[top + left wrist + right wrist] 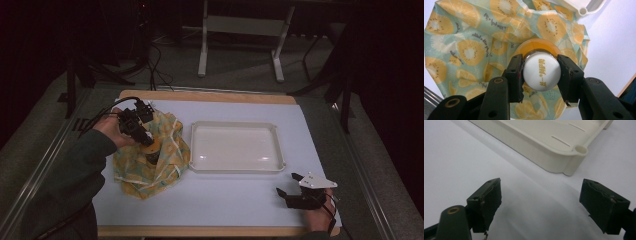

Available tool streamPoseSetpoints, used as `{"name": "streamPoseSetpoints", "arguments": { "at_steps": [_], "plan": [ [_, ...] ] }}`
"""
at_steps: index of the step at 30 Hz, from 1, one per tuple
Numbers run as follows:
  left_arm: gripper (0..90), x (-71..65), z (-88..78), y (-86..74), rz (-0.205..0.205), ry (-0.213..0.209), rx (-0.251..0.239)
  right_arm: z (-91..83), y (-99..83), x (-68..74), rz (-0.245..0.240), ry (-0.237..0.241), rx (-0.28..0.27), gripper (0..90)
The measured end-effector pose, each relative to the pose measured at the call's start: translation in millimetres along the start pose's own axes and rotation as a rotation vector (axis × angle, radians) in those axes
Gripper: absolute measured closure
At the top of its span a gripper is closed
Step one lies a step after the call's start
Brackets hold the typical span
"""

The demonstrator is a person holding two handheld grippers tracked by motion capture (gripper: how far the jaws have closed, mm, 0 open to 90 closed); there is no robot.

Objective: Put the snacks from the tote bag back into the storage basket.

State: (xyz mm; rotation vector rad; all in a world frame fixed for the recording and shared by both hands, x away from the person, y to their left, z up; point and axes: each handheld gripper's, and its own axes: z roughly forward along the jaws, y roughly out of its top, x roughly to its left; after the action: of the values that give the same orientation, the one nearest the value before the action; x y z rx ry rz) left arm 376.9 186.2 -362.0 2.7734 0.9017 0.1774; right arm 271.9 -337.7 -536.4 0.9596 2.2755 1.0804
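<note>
An orange bottle (534, 47) with a white cap (542, 74) stands on a crumpled cloth (469, 42) printed with citrus slices. My left gripper (541, 75) is shut on the cap, one jaw on each side. From above, the left gripper (145, 137) sits over the cloth (150, 172) at the table's left. My right gripper (287, 185) rests open near the front right edge, nothing between its jaws. In the right gripper view the right gripper (540, 202) hovers just above the white table, short of a tray corner (574, 157).
A shallow white tray (235, 147) lies in the middle of the white tabletop (215, 200), right of the cloth. The tray's corner (584, 10) almost touches the cloth. Metal frame legs (202, 45) and cables stand on the floor beyond the table.
</note>
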Motion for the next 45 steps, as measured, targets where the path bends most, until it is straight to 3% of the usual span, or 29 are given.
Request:
{"name": "streamPoseSetpoints", "arguments": {
  "at_steps": [17, 21, 30, 40, 45],
  "plan": [
    [59.0, -0.8, -12.5, -6.3, 0.051, 0.000, 0.009, 0.2, 0.1, 0.2, -0.002, 0.000, 0.002, 17.4],
    [59.0, -2.9, -16.9, -7.7, 0.055, -0.004, -0.013, 0.3, 0.1, 0.2, -0.003, 0.000, 0.002, 17.4],
    [59.0, -7.3, -25.7, -10.0, 0.093, -0.024, -0.013, 0.2, 0.1, 0.4, 0.000, 0.000, 0.001, 17.4],
    [59.1, -10.3, -41.1, -15.6, 0.135, -0.004, -0.044, 0.2, 0.1, 0.1, -0.002, -0.001, -0.001, 17.4],
    [59.1, -13.6, -49.2, -15.6, 0.147, -0.020, -0.038, 0.2, 0.1, 0.0, -0.001, 0.000, 0.000, 17.4]
  ]
}}
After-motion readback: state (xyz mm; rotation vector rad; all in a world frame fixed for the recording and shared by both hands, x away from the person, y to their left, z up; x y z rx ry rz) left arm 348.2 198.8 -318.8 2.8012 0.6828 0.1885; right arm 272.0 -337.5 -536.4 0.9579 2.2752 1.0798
